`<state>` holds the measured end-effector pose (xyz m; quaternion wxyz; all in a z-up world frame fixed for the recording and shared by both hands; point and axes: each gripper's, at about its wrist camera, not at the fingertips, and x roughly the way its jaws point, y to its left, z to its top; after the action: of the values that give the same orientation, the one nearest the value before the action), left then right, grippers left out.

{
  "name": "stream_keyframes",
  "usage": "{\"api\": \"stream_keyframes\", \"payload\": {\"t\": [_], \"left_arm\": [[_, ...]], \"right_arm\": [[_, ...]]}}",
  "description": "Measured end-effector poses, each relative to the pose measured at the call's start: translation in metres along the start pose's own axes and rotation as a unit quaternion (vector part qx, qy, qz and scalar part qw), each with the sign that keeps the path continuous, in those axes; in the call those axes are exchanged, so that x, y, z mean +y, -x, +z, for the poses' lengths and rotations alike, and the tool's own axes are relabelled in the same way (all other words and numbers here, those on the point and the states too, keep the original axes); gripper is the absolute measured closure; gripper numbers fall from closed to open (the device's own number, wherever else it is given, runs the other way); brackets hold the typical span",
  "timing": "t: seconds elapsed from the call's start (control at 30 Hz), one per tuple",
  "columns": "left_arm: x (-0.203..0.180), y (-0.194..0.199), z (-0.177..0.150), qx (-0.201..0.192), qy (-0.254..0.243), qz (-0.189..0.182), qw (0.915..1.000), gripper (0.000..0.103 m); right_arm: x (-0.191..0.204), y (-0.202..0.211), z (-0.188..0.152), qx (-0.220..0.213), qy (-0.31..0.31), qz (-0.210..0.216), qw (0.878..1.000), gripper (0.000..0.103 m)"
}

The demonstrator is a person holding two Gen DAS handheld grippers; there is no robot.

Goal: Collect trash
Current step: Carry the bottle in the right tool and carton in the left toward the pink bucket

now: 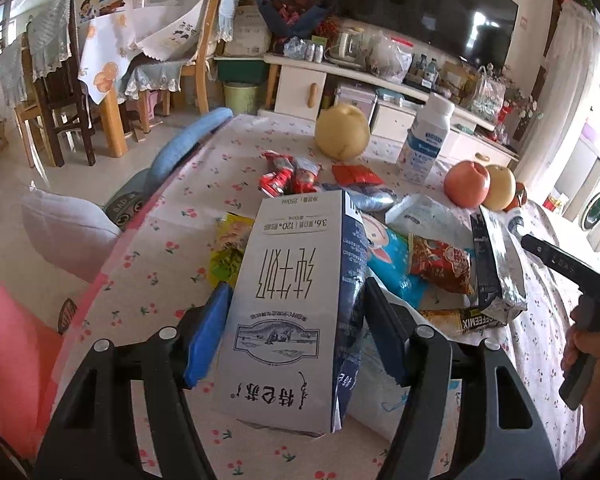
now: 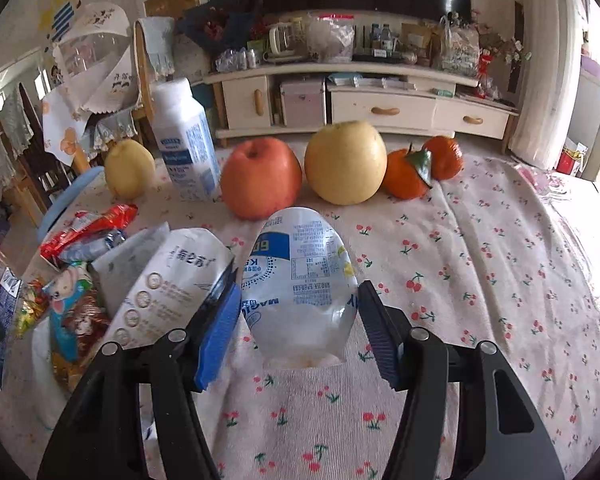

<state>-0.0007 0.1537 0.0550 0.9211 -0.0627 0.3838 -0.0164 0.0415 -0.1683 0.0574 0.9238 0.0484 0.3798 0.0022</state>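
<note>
My left gripper (image 1: 296, 316) is shut on a grey and blue milk carton (image 1: 288, 312), held tilted above the cherry-print tablecloth (image 1: 148, 280). Behind it lies a heap of trash: red wrappers (image 1: 290, 176), a yellow-green packet (image 1: 230, 250), a blue cartoon packet (image 1: 392, 264), a silver-black pouch (image 1: 496, 264). My right gripper (image 2: 298, 312) is shut on a crumpled clear plastic bottle (image 2: 300, 280) with blue print. A white paper bag (image 2: 168, 276) lies just left of it. The right gripper's handle (image 1: 572, 280) shows at the left view's right edge.
Fruit stands at the back of the table: a yellow pear (image 2: 129, 168), a red apple (image 2: 260, 178), a yellow apple (image 2: 346, 162), two tangerines (image 2: 420, 168). A white upright milk bottle (image 2: 184, 140) stands beside them. A pink object (image 1: 8, 340) is at the table's left.
</note>
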Motion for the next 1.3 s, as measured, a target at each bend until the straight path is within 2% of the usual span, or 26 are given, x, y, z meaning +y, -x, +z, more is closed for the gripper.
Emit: {"api": "stream_keyframes", "payload": {"t": [0.17,0.27,0.33,0.43,0.57,0.63,0.8,0.9,1.0,1.13,1.23,1.3], "left_arm": [[0.011,0.016,0.003,-0.024,0.011,0.011,0.9996,0.037],[0.021,0.028,0.006,-0.042,0.023,0.016,0.9987,0.038],[0.027,0.036,0.008,-0.052,0.029,0.022,0.998,0.038],[0.041,0.052,0.011,-0.072,0.046,0.028,0.996,0.051],[0.065,0.069,0.013,-0.089,0.076,0.03,0.9926,0.051],[0.074,0.071,0.012,-0.085,0.081,0.024,0.9928,0.051],[0.098,0.061,0.004,-0.051,0.1,0.024,0.9934,0.051],[0.123,0.064,0.004,-0.051,0.133,0.02,0.9896,0.05],[0.149,0.073,0.004,-0.058,0.175,-0.004,0.9828,0.046],[0.159,0.08,0.005,-0.065,0.176,0.008,0.9822,0.036],[0.161,0.074,0.005,-0.051,0.172,0.024,0.9835,0.03],[0.154,0.066,0.004,-0.03,0.149,0.036,0.9877,0.027]], "right_arm": [[0.007,0.029,-0.001,-0.024,-0.014,0.02,0.999,0.042],[0.02,0.052,0.0,-0.041,-0.018,0.053,0.998,0.042],[0.033,0.065,0.002,-0.052,-0.011,0.067,0.996,0.042],[0.06,0.086,0.002,-0.066,-0.001,0.103,0.992,0.042],[0.105,0.106,-0.001,-0.069,0.021,0.154,0.985,0.042],[0.133,0.114,-0.006,-0.067,0.038,0.176,0.981,0.042],[0.172,0.12,-0.025,-0.054,0.071,0.186,0.979,0.042],[0.18,0.116,-0.033,-0.043,0.079,0.182,0.979,0.042],[0.183,0.11,-0.041,-0.035,0.085,0.18,0.979,0.042],[0.189,0.107,-0.05,-0.029,0.098,0.187,0.977,0.042],[0.19,0.103,-0.056,-0.025,0.111,0.188,0.975,0.042],[0.19,0.103,-0.059,-0.024,0.116,0.192,0.974,0.042]]}}
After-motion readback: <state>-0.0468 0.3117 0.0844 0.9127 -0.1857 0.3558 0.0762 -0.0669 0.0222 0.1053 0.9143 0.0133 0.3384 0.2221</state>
